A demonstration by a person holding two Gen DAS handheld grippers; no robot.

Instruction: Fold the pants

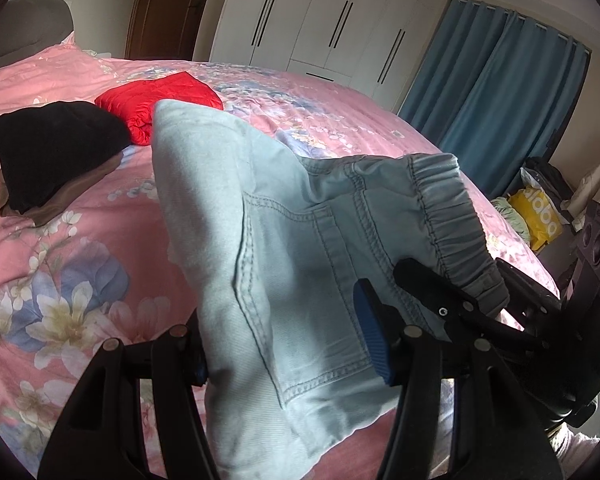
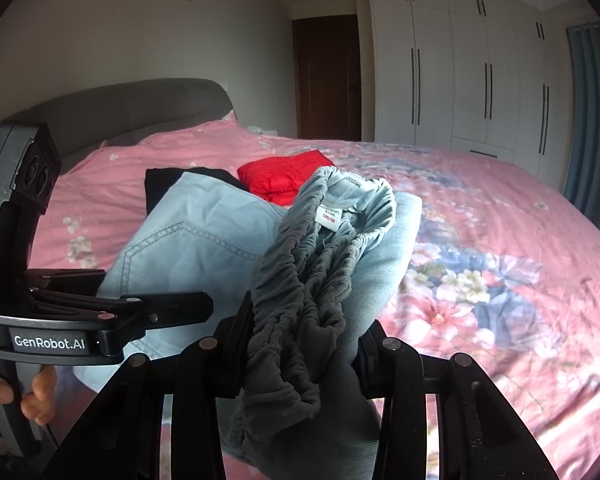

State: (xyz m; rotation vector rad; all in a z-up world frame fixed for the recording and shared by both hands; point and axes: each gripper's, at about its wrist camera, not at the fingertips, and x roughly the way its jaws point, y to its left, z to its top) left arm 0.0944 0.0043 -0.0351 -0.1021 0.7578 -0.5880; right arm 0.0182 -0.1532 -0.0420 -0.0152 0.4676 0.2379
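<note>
Light blue denim pants (image 1: 284, 240), folded into a thick bundle, hang above the pink floral bed (image 1: 80, 264). My left gripper (image 1: 288, 352) is shut on the pocket side of the bundle, its blue pad (image 1: 374, 340) pressing the cloth. My right gripper (image 2: 300, 344) is shut on the bunched elastic waistband (image 2: 300, 280), where a white size label (image 2: 330, 214) shows. In the left wrist view the right gripper (image 1: 456, 280) clamps the waistband at the right. A hand (image 2: 36, 396) holds the left gripper's labelled body (image 2: 52, 340).
A folded red garment (image 1: 160, 100) and a black one (image 1: 52, 148) on a brown piece lie further up the bed. White wardrobes (image 1: 320, 20), blue curtains (image 1: 500, 92) and a yellow bag (image 1: 540, 224) stand beyond the bed's right side.
</note>
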